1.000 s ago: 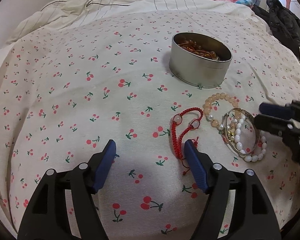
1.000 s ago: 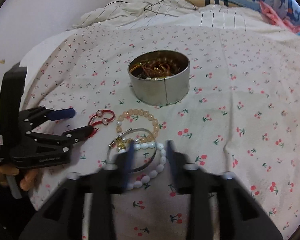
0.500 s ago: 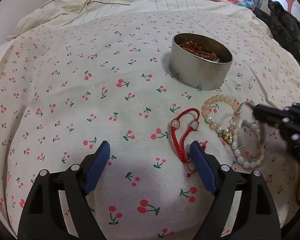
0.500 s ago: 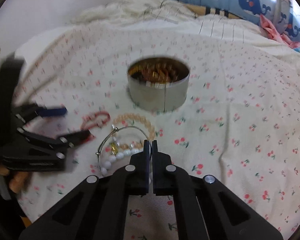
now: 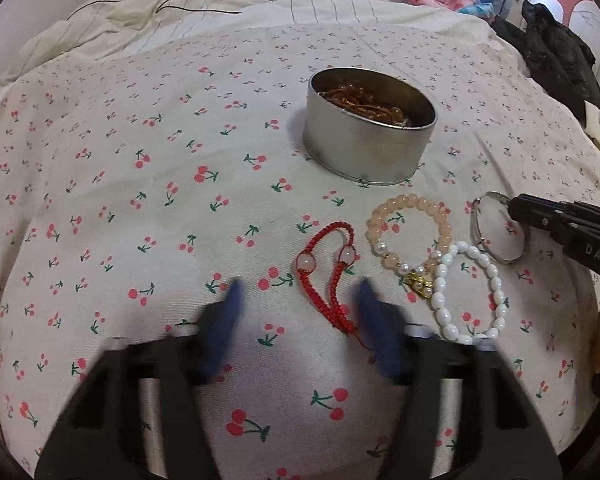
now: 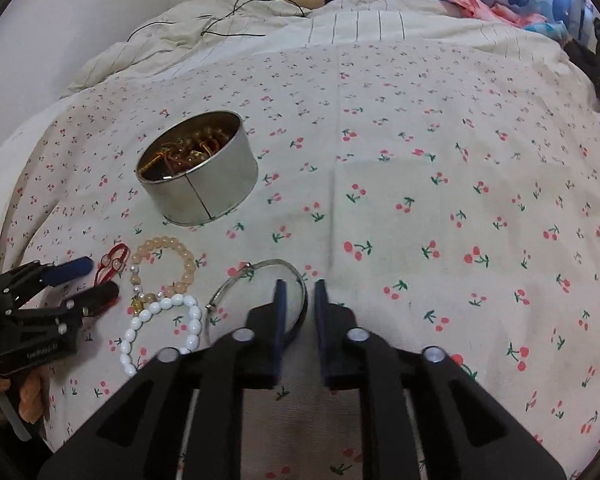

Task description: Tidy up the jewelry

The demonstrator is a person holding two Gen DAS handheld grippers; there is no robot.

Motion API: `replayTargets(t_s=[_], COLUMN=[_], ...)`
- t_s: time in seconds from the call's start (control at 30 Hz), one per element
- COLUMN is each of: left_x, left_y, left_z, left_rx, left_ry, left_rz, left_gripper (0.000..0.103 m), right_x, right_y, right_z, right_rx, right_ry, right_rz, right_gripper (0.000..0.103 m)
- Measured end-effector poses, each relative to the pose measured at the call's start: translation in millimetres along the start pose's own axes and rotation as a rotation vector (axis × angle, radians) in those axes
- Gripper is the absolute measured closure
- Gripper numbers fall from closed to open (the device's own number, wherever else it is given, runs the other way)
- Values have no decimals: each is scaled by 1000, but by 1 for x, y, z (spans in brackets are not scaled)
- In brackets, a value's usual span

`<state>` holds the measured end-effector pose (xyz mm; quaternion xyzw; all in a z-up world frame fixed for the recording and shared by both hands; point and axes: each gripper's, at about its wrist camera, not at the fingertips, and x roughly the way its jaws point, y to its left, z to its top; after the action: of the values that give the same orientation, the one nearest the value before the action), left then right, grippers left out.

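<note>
Left claw (image 5: 298, 312) motion-blurred; tin (image 5: 370, 148) contents indistinct.

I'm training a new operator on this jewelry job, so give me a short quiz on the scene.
1. True or false: the round silver metal tin is empty.
2. Which piece lies partly between the left gripper's open fingers? A) red braided cord bracelet B) white oval-bead bracelet C) thin silver bangle
3. How many bracelets lie on the cherry-print bedsheet, outside the tin?
Key: 1 false, brown beads lie inside. 2 A. 3 four.
</note>
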<state>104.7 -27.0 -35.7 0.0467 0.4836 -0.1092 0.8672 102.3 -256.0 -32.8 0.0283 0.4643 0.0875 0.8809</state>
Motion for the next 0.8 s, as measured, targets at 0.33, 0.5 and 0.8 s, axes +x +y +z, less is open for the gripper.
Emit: replayTargets(t_s=[0.33, 0.5, 0.8], left_x=[0, 2, 3], left_y=[3, 2, 0], left_z=[-1, 0, -3], left_rx=[-5, -1, -6], left_ry=[8, 3, -11], left_rz=[-42, -33, 14], left_gripper=[96, 89, 23], right_x=[14, 15, 13], right_y=[17, 18, 24], right_z=[-3, -4, -7], right_rx=[-82, -94, -123], right_ry=[35, 40, 42], right_rz=[-58, -71, -94], right_gripper=[69, 69, 68])
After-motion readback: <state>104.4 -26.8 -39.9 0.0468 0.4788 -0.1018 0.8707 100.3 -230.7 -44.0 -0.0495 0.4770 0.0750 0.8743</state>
